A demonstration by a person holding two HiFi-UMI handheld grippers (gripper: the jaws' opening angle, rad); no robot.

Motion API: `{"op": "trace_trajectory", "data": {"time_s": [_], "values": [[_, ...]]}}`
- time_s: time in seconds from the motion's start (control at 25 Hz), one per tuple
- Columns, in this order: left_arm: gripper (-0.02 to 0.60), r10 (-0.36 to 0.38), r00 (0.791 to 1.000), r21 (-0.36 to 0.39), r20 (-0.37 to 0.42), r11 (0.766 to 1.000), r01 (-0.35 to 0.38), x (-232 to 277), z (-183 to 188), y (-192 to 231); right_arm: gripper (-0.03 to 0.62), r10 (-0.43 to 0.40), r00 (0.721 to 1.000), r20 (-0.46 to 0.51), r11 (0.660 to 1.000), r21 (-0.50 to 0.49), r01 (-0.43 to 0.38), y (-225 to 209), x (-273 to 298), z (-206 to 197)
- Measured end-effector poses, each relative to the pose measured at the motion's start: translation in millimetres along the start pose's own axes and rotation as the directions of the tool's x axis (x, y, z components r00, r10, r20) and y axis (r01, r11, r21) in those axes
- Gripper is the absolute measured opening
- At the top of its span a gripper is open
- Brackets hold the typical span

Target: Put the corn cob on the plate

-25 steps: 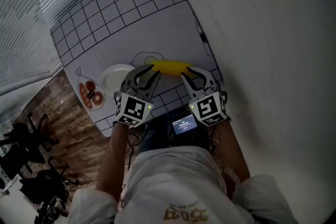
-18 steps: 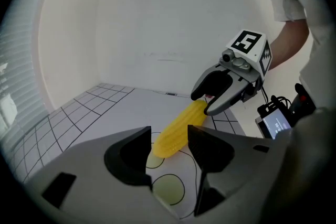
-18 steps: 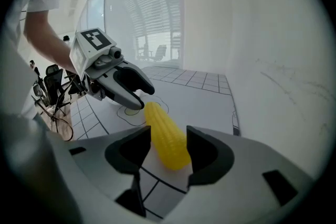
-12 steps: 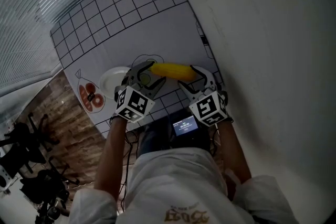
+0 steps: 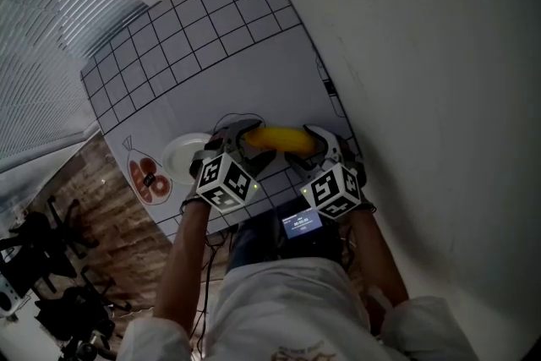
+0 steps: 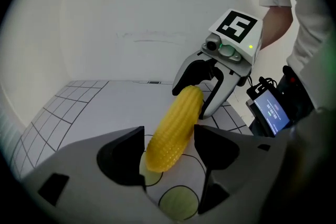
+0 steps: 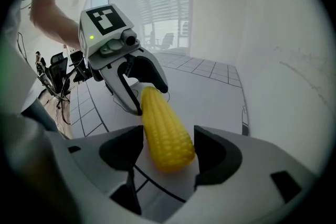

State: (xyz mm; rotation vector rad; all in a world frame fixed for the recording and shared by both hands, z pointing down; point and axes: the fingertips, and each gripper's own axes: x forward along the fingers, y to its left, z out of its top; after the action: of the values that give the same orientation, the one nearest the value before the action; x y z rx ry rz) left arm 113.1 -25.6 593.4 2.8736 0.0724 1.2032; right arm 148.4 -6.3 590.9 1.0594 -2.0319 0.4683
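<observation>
A yellow corn cob (image 5: 279, 138) lies on the printed mat, over a drawn outline. My left gripper (image 5: 245, 144) straddles its left end and my right gripper (image 5: 309, 144) its right end. Both pairs of jaws have just been opening and now stand wide, with small gaps beside the cob. In the left gripper view the cob (image 6: 173, 128) runs from between my left gripper (image 6: 168, 147) to the right gripper (image 6: 198, 93) beyond. The right gripper view mirrors this: cob (image 7: 164, 131), right gripper (image 7: 168, 147), left gripper (image 7: 139, 89). A white plate (image 5: 181, 155) sits left of the left gripper.
The grid-printed mat (image 5: 194, 30) covers the table, which butts against a white wall (image 5: 423, 55) on the right. A printed bag drawing (image 5: 144, 169) lies left of the plate. A small lit screen (image 5: 301, 222) sits at the near table edge. Chairs stand on the floor at lower left.
Both grippers have come down toward the mat and spread their jaws wider. The cob's two ends now sit between the jaws; the cob itself stays on the mat.
</observation>
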Motion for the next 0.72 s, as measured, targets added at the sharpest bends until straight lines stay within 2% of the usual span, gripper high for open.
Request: {"op": "trace_trajectory", "data": {"time_s": [0.28,0.44,0.72], "values": [[0.290,-0.060,0.998,0.007,-0.013,0.998,0.060,4.0,-0.1,-3.2,0.307,0.047,0.998,-0.052,0.999,-0.026,-0.048,2.4,7.9,-4.3],[0.293,-0.086,0.996,0.021,-0.026,0.996,0.087,8.3,1.2,-3.2,0.307,0.045,0.997,-0.063,0.998,-0.029,-0.047,0.0,11.9,-4.9],[0.293,-0.079,0.995,0.077,-0.060,0.994,0.083,16.5,-4.4,-3.4,0.307,0.046,0.997,-0.065,0.998,-0.043,-0.048,-0.1,12.3,-5.0]]}}
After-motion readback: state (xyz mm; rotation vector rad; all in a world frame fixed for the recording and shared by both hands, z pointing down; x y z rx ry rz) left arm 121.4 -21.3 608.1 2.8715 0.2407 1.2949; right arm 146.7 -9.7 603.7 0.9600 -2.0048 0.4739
